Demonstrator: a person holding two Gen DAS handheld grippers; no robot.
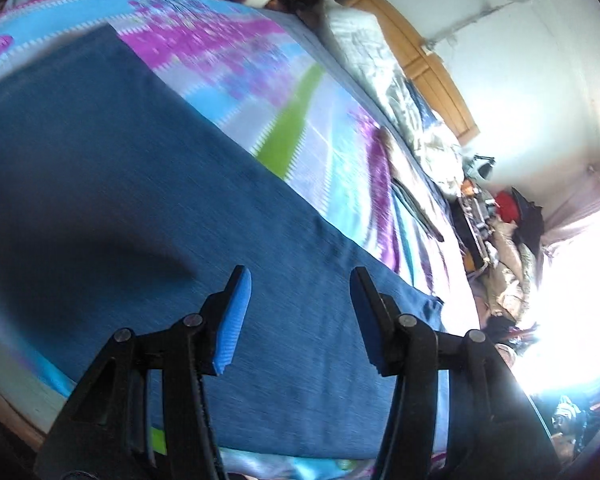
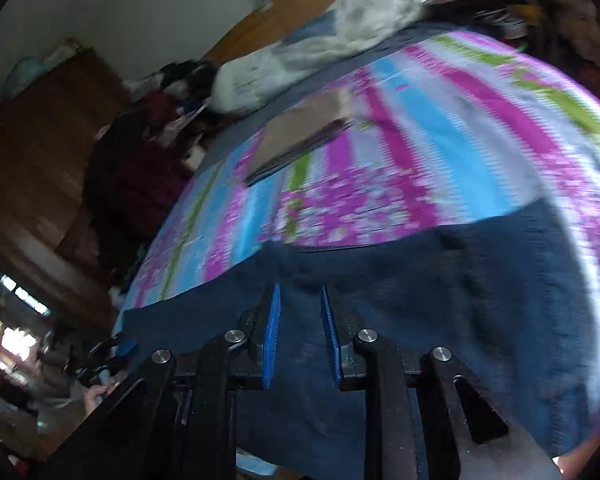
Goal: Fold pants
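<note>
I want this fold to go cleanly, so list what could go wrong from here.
1. Both tools look open and hold nothing: the left tool and right tool sit over the blue pants, so a shallow pinch may catch only the top layer.
2. The striped bedspread lies directly under the pants; a deep pinch could grab it too.
3. A flat brown item lies on the bed beyond the pants; a sweeping fold might land on it.
</note>
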